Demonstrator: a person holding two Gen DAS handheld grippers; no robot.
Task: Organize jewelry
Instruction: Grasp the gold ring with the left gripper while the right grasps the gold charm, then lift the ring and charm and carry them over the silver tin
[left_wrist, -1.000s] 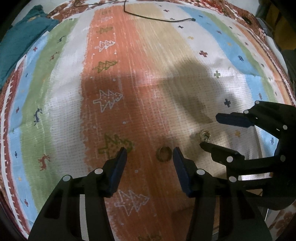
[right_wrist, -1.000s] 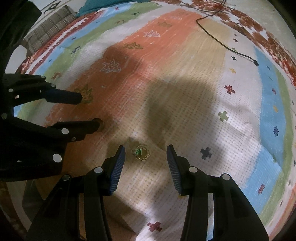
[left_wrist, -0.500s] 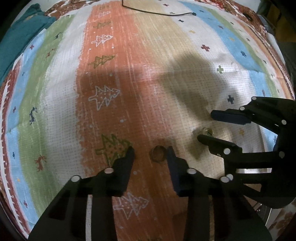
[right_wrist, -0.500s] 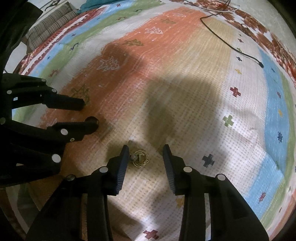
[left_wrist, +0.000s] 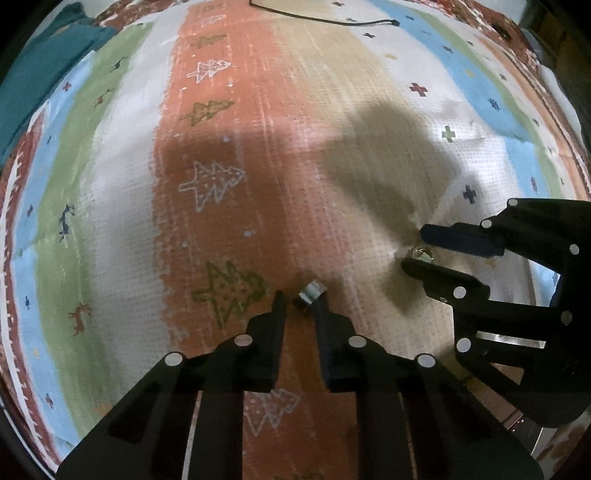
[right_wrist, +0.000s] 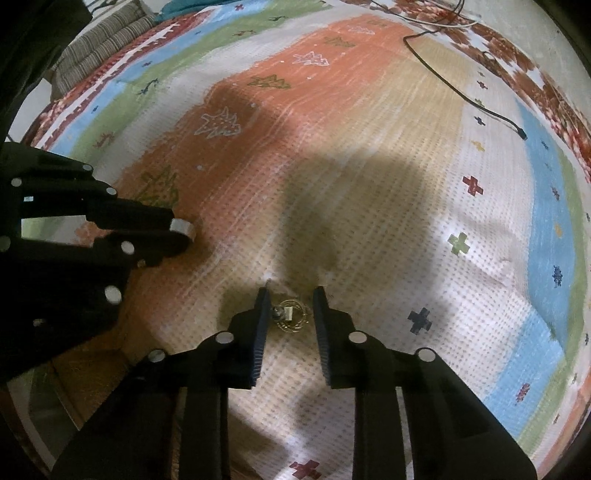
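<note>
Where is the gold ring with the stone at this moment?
In the right wrist view the gold ring lies low and central on the cream band of the striped blanket, between the fingers of the right tongs.

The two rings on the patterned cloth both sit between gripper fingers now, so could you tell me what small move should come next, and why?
Probably finish closing, then lift. The left gripper jaws, just closing, already tilt the silver ring; the right gripper flanks the gold ring, still flat on the cloth.

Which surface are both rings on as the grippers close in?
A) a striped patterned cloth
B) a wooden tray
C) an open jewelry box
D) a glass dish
A: the silver band and the gold ring both lie on the striped patterned cloth, each between gripper fingers.
</note>
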